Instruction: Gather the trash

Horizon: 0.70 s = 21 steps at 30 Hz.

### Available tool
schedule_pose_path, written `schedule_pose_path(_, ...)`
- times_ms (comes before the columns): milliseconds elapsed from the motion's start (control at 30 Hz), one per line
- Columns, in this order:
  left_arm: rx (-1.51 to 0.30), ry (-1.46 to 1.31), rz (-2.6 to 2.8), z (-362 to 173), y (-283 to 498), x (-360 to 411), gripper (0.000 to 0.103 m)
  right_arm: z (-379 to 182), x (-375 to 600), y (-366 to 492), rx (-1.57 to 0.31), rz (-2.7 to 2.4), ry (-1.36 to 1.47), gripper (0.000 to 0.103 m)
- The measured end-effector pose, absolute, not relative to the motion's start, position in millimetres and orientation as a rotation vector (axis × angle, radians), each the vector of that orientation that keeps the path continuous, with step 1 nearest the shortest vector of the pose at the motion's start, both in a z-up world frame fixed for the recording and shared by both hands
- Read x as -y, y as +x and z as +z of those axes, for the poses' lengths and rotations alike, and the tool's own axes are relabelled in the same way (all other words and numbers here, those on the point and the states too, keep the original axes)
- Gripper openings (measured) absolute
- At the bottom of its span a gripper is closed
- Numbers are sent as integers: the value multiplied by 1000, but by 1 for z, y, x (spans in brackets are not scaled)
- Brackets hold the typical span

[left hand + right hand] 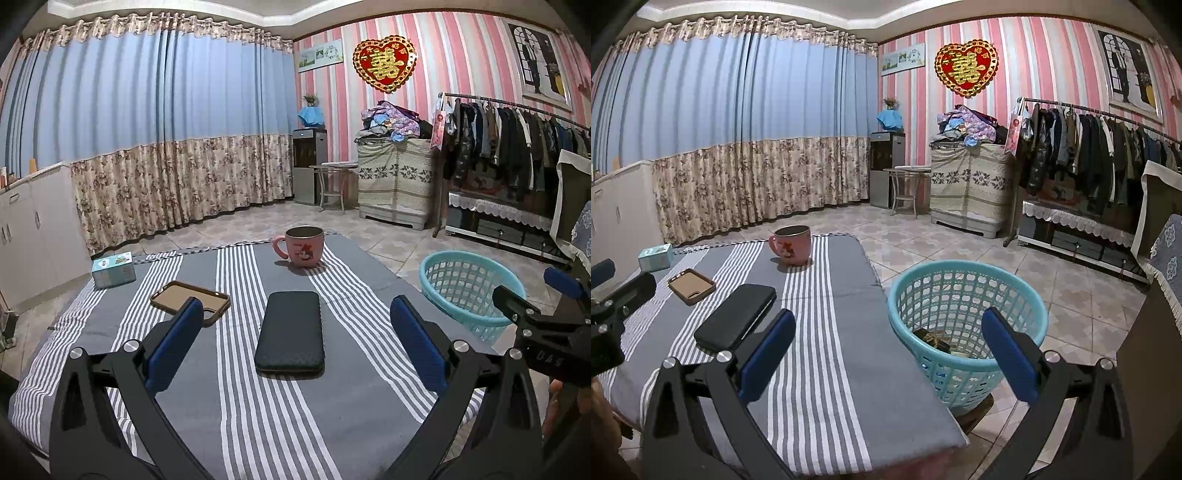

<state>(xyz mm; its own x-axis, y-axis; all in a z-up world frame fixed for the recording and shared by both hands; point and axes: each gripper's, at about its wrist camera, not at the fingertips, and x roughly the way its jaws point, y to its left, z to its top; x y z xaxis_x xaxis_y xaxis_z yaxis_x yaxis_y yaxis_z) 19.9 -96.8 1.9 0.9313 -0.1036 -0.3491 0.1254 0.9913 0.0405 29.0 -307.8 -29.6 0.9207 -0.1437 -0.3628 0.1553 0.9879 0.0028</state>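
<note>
- Our left gripper [295, 339] has its fingers spread wide and holds nothing.
- Our right gripper [886, 347] is spread wide and empty too.
- The basket [966, 325] sits between the right fingers, just past the tabletop [849, 369] edge, with some trash [932, 339] already inside.
- Between the left fingers lies a black phone [290, 332]. A phone case [190, 301] sits by the left finger, a pink cup [303, 245] farther ahead, and a small box [112, 269] far off to the left.
- We think we are between picks now. None of these looks like trash for sure, so next we must look for what is left.
</note>
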Motion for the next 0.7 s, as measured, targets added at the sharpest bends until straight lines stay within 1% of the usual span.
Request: schedule_pose_path(700,-354,63,-114,6,15,92,98,-25,306,29,-364,-157,32,99)
